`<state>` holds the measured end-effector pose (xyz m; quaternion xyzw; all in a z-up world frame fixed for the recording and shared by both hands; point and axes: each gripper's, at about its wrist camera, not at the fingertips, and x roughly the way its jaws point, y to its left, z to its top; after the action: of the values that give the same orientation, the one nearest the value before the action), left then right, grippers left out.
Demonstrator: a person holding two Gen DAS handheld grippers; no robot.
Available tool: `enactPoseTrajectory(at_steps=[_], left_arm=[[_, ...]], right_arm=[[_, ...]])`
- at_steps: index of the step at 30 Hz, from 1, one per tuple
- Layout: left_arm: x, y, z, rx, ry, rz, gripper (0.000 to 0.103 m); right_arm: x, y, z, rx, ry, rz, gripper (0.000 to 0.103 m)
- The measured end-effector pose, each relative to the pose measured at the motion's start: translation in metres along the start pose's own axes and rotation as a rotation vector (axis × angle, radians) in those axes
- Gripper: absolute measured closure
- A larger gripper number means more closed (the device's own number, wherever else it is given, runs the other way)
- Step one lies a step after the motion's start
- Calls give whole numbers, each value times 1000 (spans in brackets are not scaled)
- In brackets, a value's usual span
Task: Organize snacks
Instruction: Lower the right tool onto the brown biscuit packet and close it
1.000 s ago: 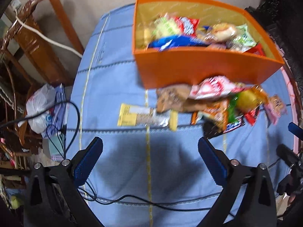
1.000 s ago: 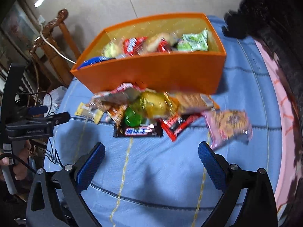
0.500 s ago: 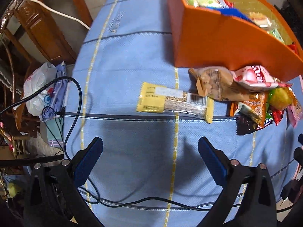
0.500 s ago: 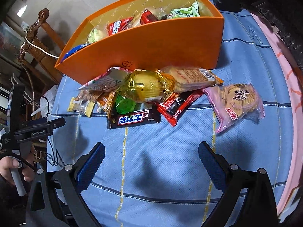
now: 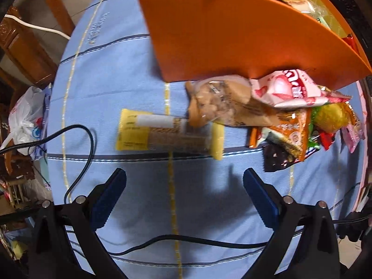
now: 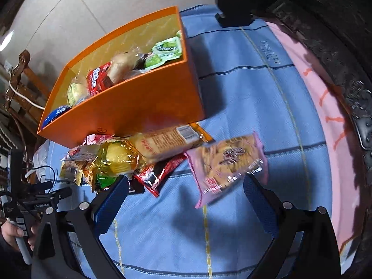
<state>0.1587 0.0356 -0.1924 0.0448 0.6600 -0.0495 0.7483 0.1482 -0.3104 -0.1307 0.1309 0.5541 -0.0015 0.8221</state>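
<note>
**Blue-padded tongs close in on the loose snacks**

Blue pads of the left gripper (image 5: 184,186) gape wide and empty, now much nearer the yellow cereal bar (image 5: 169,136) than a second ago. The right gripper (image 6: 186,191), equally wide and empty, has advanced until the pink biscuit packet (image 6: 226,164) lies between its fingertips. Both pickups look imminent; the orange box (image 6: 148,105) waits just behind the pile

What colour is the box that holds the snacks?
Orange box, best in the right wrist view.
</note>
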Motion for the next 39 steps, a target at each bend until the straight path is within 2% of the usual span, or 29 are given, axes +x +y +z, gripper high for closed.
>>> enactPoseTrajectory(at_steps=[5,10,12,14,16,18,21,24,31,32,33,35,39], left_arm=[[-4,-2,6,-9,-9,-14,4],[-5,-2,11,-17,-7,-16,4],[-6,-1,13,-22,-4,-21,4],[-9,0,12,-19,-8,-15,4],[-14,4,9,-28,-15,-16,4],[-17,7,6,-37,-21,-21,4],[-21,6,7,-35,-26,-31,4],[-27,1,8,-23,-33,-32,4],[-52,-24,16,-19,-75,-94,4],[-56,-31,18,-6,-90,-101,4],[-59,-39,19,7,-105,-105,4],[-64,-57,20,70,-135,-95,4],[-63,-85,19,203,-182,-37,5]], right_arm=[[7,7,18,85,-69,-91,4],[37,36,39,46,-24,-136,4],[53,49,40,8,7,-184,4],[59,54,36,-13,19,-186,5],[58,54,29,-44,25,-163,28],[53,57,23,-90,26,-167,56],[39,56,15,-128,34,-119,75],[26,52,2,-141,50,-75,80],[20,28,-46,-99,169,19,79],[18,22,-50,-72,168,33,72],[16,18,-51,-49,158,39,58],[10,10,-50,7,137,71,42],[7,4,-39,40,110,80,32]])
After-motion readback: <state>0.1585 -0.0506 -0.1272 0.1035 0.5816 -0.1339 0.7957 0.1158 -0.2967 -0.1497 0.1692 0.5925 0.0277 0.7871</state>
